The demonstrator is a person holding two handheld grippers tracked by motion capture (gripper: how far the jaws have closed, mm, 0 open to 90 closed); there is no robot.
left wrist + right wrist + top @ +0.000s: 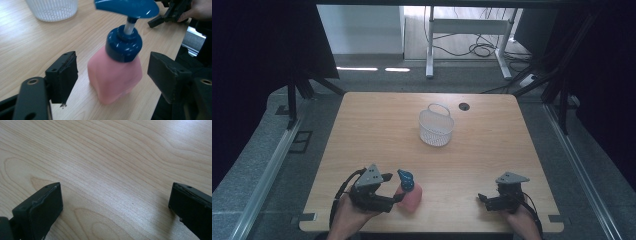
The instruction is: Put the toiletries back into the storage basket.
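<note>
A: Jaws on the left gripper [112,75] stand apart, one either side of the pink plastic pump bottle with the dark blue collar and pump head [116,72]. Gap showing on both sides, pads not pressing it.

B: Right gripper [115,202]?

A: Jaws spread wide, nothing between them, just bare wood under it. High view has it near the front right of the table, held in the person's right hand [521,220].

B: Bottle location?

A: Upright on the light wood-grain table [377,125], front edge, left of centre, just beside the left gripper.

B: Any label, brand, text?

A: None readable. Bottle face toward the left gripper view is plain pink.

B: Other stuff?

A: White perforated plastic basket with a wire handle [436,127], mid-table toward the far side, well apart from the bottle. Round black grommet hole [464,106] near the far edge.

B: Room?

A: Grey floor, black curtains both sides, white desk frame [467,30] behind with loose cables on the floor.
</note>
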